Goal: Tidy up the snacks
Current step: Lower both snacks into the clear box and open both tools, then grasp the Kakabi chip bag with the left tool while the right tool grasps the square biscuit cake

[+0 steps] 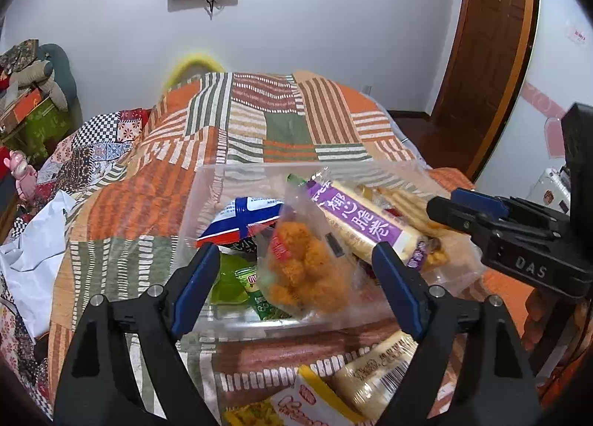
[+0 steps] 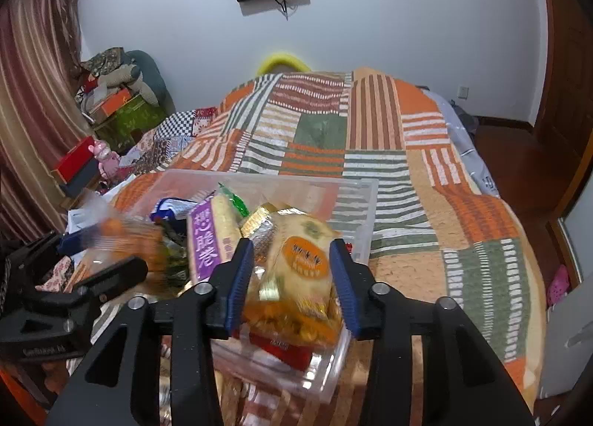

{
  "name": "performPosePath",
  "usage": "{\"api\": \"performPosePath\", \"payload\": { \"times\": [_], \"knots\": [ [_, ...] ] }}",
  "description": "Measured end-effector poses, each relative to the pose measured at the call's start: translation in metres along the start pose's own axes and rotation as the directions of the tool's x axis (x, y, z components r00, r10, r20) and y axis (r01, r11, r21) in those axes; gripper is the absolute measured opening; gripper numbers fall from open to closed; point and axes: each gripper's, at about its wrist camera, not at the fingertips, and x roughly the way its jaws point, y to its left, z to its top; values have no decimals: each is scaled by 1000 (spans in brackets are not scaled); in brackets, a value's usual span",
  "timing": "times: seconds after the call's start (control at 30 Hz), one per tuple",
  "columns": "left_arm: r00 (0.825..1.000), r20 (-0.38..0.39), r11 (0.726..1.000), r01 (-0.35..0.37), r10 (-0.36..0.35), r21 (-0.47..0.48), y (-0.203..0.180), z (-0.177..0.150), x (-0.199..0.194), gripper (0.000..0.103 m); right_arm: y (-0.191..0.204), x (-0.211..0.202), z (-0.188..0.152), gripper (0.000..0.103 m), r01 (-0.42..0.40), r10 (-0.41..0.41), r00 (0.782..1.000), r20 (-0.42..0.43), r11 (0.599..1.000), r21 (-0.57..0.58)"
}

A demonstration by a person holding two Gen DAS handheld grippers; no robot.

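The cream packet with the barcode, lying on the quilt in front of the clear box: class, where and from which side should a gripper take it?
Grip the cream packet across its narrow width, near the middle, coming down from above. It lies flat and long on the quilt, just outside the clear box, with a yellow packet overlapping one end, so that end is likely awkward.

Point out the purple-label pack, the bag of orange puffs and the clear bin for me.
Purple-label pack (image 1: 365, 220): left wrist view, on its purple label.
Bag of orange puffs (image 1: 304, 266): left wrist view, on the puffs.
Clear bin (image 2: 365, 189): right wrist view, on its far right rim.
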Motion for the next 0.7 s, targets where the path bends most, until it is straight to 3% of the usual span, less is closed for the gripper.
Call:
{"api": "performPosePath", "payload": {
  "times": [0.37,0.7],
  "knots": [
    [1000,5,1000,7,-7,-2,11,-16,-45,92,19,-45,-19,61,-54,55,998,43,998,-31],
    [996,-89,1000,-11,12,6,26,-59,-51,92,42,-37,-56,71,-106,104,994,-44,993,-53]
  ]
}}
